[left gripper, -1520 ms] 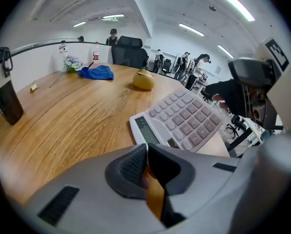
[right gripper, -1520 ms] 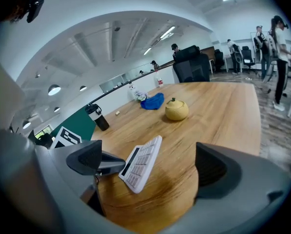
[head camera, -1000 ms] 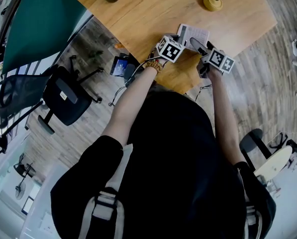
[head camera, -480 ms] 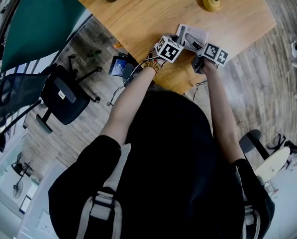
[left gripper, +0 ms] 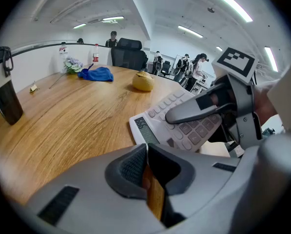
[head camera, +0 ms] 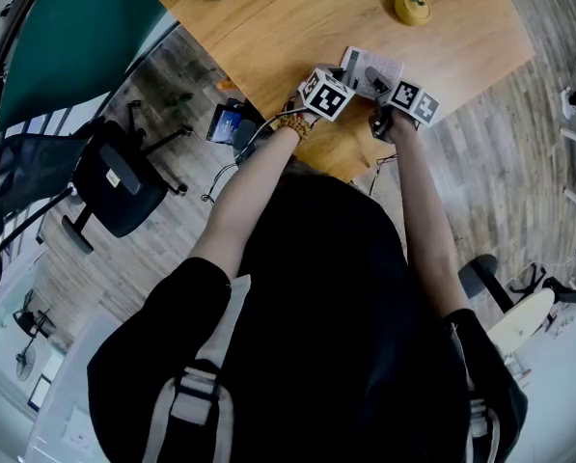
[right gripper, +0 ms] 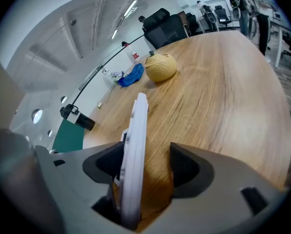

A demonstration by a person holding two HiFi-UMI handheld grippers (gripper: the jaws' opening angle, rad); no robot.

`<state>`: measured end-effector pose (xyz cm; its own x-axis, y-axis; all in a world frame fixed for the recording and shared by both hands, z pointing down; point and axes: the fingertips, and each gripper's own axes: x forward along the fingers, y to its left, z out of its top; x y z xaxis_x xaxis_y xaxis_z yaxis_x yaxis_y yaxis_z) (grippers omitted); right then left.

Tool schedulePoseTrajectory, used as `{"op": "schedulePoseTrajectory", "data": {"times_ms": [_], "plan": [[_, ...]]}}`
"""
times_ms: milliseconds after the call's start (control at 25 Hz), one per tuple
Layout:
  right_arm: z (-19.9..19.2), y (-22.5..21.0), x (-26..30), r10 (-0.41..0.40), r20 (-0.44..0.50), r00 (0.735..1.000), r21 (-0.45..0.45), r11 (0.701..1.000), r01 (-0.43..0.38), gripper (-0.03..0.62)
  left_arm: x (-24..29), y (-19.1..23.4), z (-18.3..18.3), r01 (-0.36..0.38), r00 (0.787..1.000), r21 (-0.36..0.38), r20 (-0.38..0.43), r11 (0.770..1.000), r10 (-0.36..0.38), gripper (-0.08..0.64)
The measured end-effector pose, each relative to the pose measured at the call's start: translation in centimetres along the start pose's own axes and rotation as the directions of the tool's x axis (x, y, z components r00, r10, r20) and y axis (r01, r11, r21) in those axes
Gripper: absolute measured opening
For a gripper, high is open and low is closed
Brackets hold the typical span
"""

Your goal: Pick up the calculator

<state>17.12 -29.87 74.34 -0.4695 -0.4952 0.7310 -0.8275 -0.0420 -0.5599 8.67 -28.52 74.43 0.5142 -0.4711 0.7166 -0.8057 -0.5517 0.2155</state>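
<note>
Now right gripper (right gripper: 147, 172) is closing its jaws around the calculator (right gripper: 137, 130), not yet clamping, while left gripper (left gripper: 146, 168), jaws together alongside, is likely bracing it against sliding.

**Far bench:** Beyond the calculator (head camera: 392, 66) the bench (head camera: 268, 27) is bare wood. It runs clear to the yellow fruit (right gripper: 161, 67) and the blue cloth (right gripper: 131, 75), both well apart. The dark cup (left gripper: 4, 96) stands at the far corner, out of any path.

**Near edge:** This corner is crowded.
- The left claw (left gripper: 146, 149), jaws together, sits just beside the calculator.
- The right claw (right gripper: 147, 162) occupies the same corner, one jaw lying across the keys and barring approach from above.
- Its jaws have just been closing with the calculator edge-on between them. The calculator lies against one pad, with a gap of wood showing before the other.

**Floor:** An office chair (head camera: 114, 186) stands well apart.
</note>
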Motion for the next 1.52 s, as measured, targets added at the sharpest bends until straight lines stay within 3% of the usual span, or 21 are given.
{"op": "schedulePoseTrajectory", "data": {"times_ms": [440, 480, 560, 640, 800, 1200, 1360, 1520], "plan": [[-0.1, 0.0, 0.1, 0.006, -0.003, 1.0, 0.046, 0.999, -0.006, 0.298, 0.4, 0.2, -0.1, -0.013, 1.0, -0.028, -0.001, 1.0, 0.013, 0.028], [-0.3, 0.4, 0.2, 0.041, -0.012, 0.999, 0.076, 0.996, -0.04, 0.267, 0.4, 0.3, -0.1, -0.018, 1.0, -0.025, -0.002, 1.0, 0.018, 0.028], [-0.5, 1.3, 0.4, 0.126, -0.012, 0.992, 0.161, 0.979, -0.123, 0.144, 0.3, 0.5, 0.0, -0.024, 1.0, -0.023, -0.001, 0.999, 0.024, 0.028], [-0.6, 1.6, 0.4, 0.159, 0.005, 0.987, 0.19, 0.969, -0.157, 0.133, 0.3, 0.5, 0.1, -0.02, 1.0, -0.03, 0.001, 0.999, 0.02, 0.028], [-0.5, 1.7, 0.4, 0.161, 0.022, 0.987, 0.159, 0.974, -0.162, 0.12, 0.2, 0.3, 0.3, 0.003, 1.0, -0.062, -0.002, 0.998, -0.003, 0.028], [-0.2, 1.8, 0.1, 0.111, 0.018, 0.994, 0.109, 0.988, -0.112, 0.11, -0.5, 0.7, 0.6, -0.063, 0.998, -0.072, -0.037, 0.995, 0.06, 0.028], [1.3, 2.2, -0.9, 0.106, 0.046, 0.993, 0.04, 0.993, -0.108, 0.109, -1.3, 1.1, 1.7, -0.078, 0.997, -0.085, -0.012, 0.993, 0.077, 0.028], [3.8, 2.7, -2.1, 0.12, 0.107, 0.987, 0.032, 0.992, -0.124, 0.107, -1.9, 1.6, 3.0, -0.095, 0.995, -0.073, 0.003, 0.993, 0.095, 0.028]]}}
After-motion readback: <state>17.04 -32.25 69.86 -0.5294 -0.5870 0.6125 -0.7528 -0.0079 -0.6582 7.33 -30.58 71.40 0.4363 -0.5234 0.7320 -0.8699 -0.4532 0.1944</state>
